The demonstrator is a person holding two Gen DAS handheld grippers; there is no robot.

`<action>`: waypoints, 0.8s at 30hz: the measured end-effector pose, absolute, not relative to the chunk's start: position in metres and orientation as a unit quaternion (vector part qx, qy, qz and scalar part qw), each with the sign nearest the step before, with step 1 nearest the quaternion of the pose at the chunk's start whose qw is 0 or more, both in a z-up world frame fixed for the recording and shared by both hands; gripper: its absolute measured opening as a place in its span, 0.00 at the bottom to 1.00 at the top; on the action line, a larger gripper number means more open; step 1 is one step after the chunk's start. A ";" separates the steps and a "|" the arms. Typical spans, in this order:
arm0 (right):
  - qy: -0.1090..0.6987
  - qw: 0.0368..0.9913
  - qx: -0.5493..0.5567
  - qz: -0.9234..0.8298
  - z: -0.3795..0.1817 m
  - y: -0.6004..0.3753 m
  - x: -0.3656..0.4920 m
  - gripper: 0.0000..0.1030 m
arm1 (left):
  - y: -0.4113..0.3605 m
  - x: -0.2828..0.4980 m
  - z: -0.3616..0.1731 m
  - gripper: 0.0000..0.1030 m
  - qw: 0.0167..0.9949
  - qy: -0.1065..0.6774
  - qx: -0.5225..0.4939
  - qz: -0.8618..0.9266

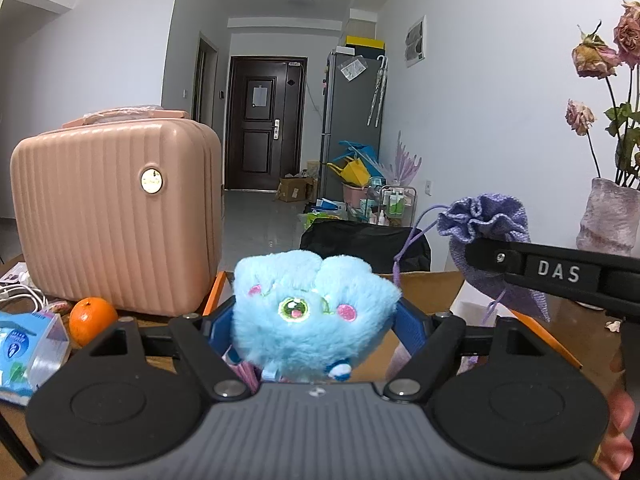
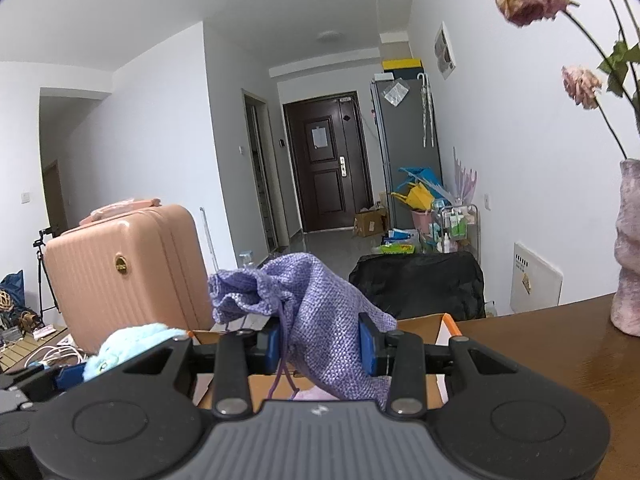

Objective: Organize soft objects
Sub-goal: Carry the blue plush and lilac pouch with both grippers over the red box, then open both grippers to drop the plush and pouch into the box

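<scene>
A fluffy light-blue plush toy (image 1: 310, 312) with pink cheeks sits squeezed between the blue pads of my left gripper (image 1: 314, 326), held in the air over an open cardboard box (image 1: 424, 292). My right gripper (image 2: 322, 344) is shut on a purple woven drawstring pouch (image 2: 316, 304), also above the cardboard box (image 2: 416, 326). In the left wrist view the pouch (image 1: 486, 224) hangs at the right from the right gripper's black finger. The plush toy (image 2: 132, 344) shows at the lower left of the right wrist view.
A pink ribbed hard case (image 1: 116, 212) stands at the left on the wooden table (image 2: 540, 344). An orange (image 1: 92, 318), a tissue pack (image 1: 28, 356) and white cables lie beside it. A vase (image 1: 608, 218) of dried roses stands at the right. A black chair back (image 2: 418, 284) is behind the box.
</scene>
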State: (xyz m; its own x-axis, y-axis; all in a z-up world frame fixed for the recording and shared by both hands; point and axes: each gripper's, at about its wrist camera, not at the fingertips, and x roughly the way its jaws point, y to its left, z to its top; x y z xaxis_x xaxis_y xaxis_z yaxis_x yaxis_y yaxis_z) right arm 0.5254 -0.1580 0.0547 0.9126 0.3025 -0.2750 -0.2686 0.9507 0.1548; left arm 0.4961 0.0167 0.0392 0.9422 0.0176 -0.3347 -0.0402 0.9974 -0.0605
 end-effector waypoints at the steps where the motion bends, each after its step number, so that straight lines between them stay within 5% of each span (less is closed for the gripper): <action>1: 0.152 0.976 0.055 0.145 0.054 -0.156 0.529 0.36 | 0.017 0.499 0.039 0.77 0.985 0.170 -0.033 0.015; 18: 0.188 0.976 0.013 0.111 0.044 -0.129 0.573 0.38 | 0.019 0.531 0.027 0.77 0.980 0.194 -0.020 0.034; 24: 0.198 0.973 0.019 0.119 0.042 -0.129 0.578 0.48 | 0.020 0.533 0.023 0.80 0.979 0.200 -0.021 0.030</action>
State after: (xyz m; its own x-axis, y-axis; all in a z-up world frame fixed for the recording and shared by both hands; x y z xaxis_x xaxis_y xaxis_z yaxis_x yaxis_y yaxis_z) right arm 0.5781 -0.1285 0.0422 0.8934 0.2383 -0.3808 -0.2231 0.9711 0.0843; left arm 0.5327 0.0196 0.0234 0.9179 0.0513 -0.3936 -0.0678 0.9973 -0.0281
